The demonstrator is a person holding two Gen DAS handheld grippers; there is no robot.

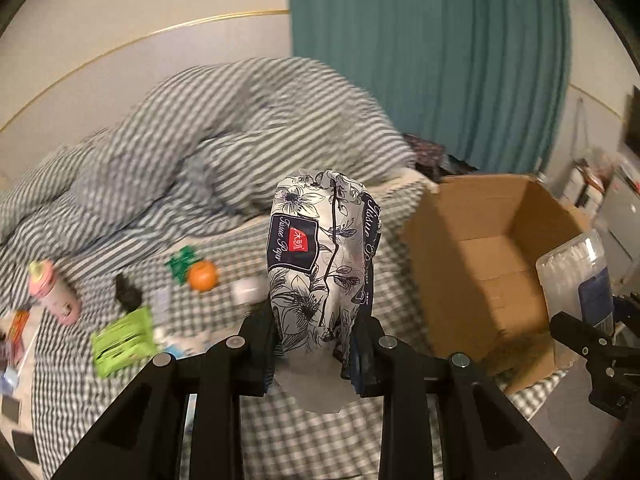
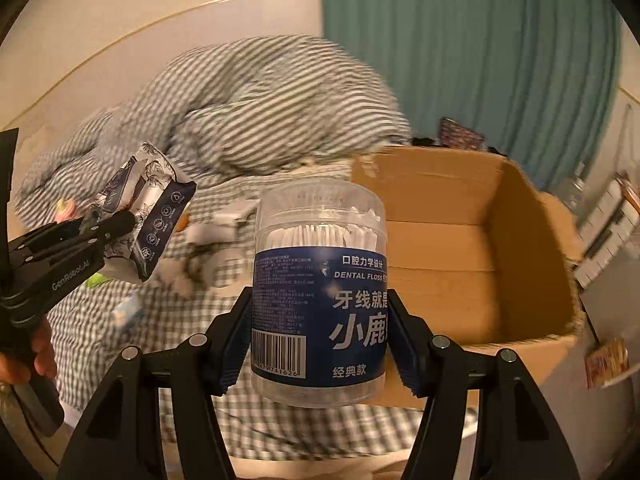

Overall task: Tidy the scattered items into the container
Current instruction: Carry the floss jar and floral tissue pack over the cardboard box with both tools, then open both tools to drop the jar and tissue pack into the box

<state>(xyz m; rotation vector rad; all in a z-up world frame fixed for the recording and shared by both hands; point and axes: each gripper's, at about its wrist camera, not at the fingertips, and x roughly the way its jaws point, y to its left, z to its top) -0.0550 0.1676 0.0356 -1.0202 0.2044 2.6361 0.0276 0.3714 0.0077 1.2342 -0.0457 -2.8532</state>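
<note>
Left wrist view: our left gripper point(image 1: 316, 332) is clenched on a floral tissue paper pack point(image 1: 322, 248), lifted above the checked bed point(image 1: 300, 436).
Our right gripper point(image 2: 318, 328) clamps a clear dental floss tub point(image 2: 320, 292), jaws set wide around it, just beside the open cardboard box point(image 2: 532, 208) at the bed's right edge. Items scattered toward the bed's left edge are blurred; the tub's label is cut off by the pads.

Both units: matte black plastic, two-finger linkage type. Left gripper point(image 1: 316, 340): angular ribbed arms w/ triangular cut-outs, round silver pivot pins at each joint, dark blue ribbed pads point(image 1: 356, 376) on inner faces. Right gripper point(image 2: 320, 332): same build, silver pins, blue ribbed pads. White "GenRobot.AI" lettering on left unit's side. Hand point(image 2: 38, 354) bare; no sleeve visible.
</note>
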